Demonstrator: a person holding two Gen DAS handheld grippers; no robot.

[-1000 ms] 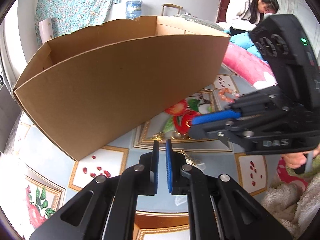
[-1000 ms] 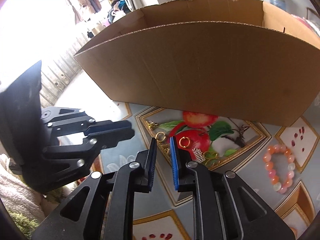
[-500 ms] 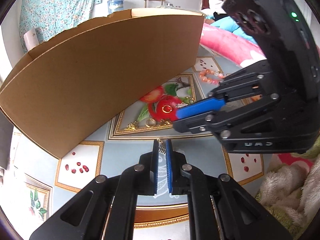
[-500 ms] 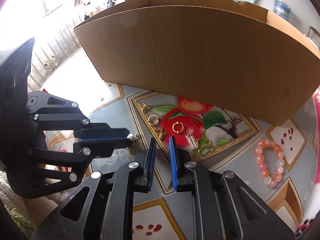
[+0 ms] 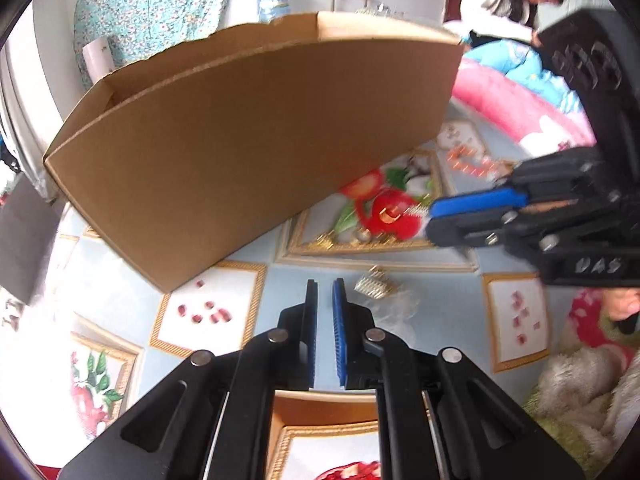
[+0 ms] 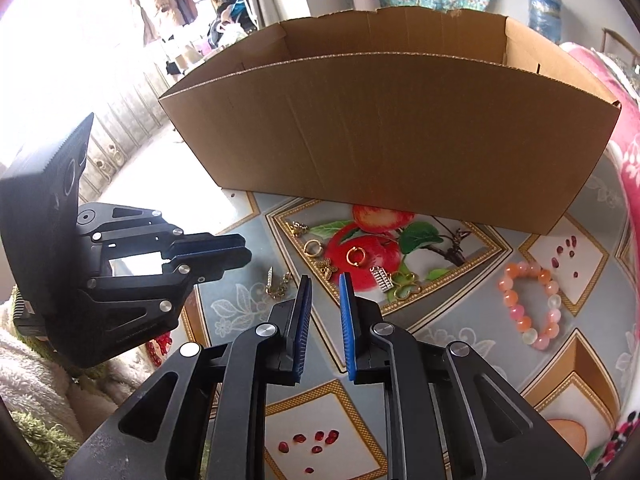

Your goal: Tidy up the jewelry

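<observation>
A brown cardboard box (image 6: 392, 140) stands open-topped on a fruit-patterned tablecloth. In front of it lie several small gold and silver pieces: rings (image 6: 355, 255), charms (image 6: 326, 268), a gold chain piece (image 6: 278, 285). A pink-orange bead bracelet (image 6: 532, 304) lies to the right. My right gripper (image 6: 324, 280) hovers over the charms, jaws slightly apart, empty. My left gripper (image 5: 325, 286) is narrowly open and empty; a gold comb-like piece (image 5: 374, 285) lies just right of its tips. The left gripper also shows in the right wrist view (image 6: 224, 254).
A pink blanket (image 5: 516, 108) borders the table on the right. Fluffy cream-green fabric (image 5: 580, 384) lies at the near edge. A person sits in the background (image 5: 504, 4). The box (image 5: 256, 132) blocks the far side of the table.
The left gripper opened a little and the gold piece it held now lies on the cloth beside its tips. The right gripper's jaws widened and it rose slightly.
</observation>
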